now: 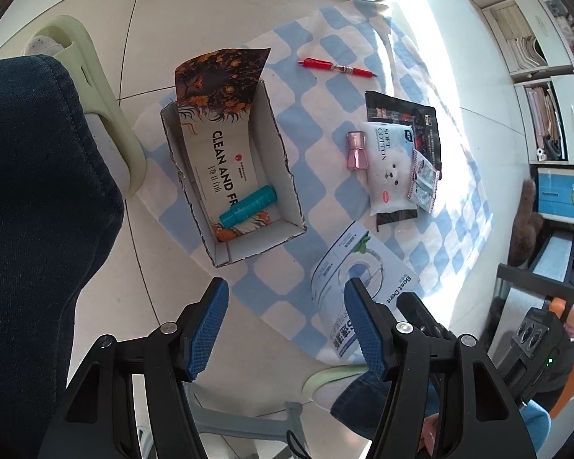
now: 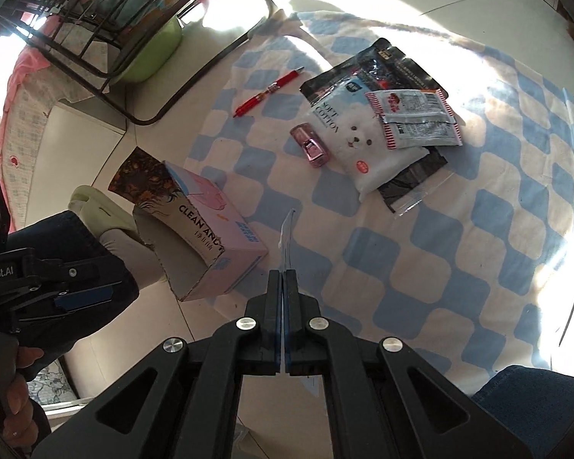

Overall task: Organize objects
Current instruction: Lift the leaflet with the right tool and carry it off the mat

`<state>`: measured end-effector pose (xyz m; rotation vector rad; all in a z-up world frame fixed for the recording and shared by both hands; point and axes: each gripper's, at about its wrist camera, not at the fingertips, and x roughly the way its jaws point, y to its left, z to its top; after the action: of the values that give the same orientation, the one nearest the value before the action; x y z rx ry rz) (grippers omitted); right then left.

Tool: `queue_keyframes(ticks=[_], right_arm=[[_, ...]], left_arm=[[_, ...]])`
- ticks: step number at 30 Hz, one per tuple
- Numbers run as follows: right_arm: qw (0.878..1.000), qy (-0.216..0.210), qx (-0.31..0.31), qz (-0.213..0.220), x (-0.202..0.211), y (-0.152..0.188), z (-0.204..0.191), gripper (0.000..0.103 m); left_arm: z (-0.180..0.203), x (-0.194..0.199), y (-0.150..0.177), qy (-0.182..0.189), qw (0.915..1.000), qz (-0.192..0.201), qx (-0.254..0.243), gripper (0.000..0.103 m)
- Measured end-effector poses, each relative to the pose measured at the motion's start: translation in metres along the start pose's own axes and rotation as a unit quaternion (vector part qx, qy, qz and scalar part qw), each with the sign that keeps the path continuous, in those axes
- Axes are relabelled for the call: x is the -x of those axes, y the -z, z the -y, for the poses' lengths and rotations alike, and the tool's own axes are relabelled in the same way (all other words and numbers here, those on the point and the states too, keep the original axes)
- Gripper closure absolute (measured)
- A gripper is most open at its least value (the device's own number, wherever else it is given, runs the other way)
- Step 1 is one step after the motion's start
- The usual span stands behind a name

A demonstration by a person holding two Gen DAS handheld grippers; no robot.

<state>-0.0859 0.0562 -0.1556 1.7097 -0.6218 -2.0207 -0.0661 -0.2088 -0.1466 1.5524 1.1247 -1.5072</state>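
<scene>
An open cardboard box [image 1: 287,176] printed "CLEAN AND FR" sits on a blue-and-white checked cloth [image 1: 306,122]; a teal tube [image 1: 248,206] lies inside it. My left gripper [image 1: 286,287] hangs open above the cloth just in front of the box, nothing between its fingers. My right gripper [image 2: 283,273] is shut on a thin white-and-blue "Best Dent" packet [image 2: 287,237], seen edge-on above the cloth right of the box [image 2: 218,237]. In the left wrist view that packet [image 1: 359,267] shows flat. A red pen [image 1: 336,68], a pink bottle [image 1: 357,150] and a "SOFT COTTON" pack [image 1: 392,168] lie beyond.
A black pouch [image 2: 382,61] lies under the cotton pack, with a red-striped sachet [image 2: 417,118] on top. A metal chair frame [image 2: 195,72] and a green basin [image 2: 153,61] stand past the cloth's far left. A person's jeans leg [image 1: 38,210] and slipper [image 1: 95,88] are beside the box.
</scene>
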Motion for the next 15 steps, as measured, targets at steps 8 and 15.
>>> queue_keyframes(ticks=[8, 15], right_arm=[[1.0, -0.019, -0.004, 0.006, 0.005, 0.003, -0.011, 0.102], [0.999, -0.049, 0.004, 0.014, 0.013, 0.005, -0.017, 0.102]], left_arm=[[-0.008, 0.005, -0.004, 0.03, 0.9995, -0.001, 0.006, 0.042], [-0.001, 0.01, -0.007, 0.09, 0.9958, 0.0, -0.015, 0.042]])
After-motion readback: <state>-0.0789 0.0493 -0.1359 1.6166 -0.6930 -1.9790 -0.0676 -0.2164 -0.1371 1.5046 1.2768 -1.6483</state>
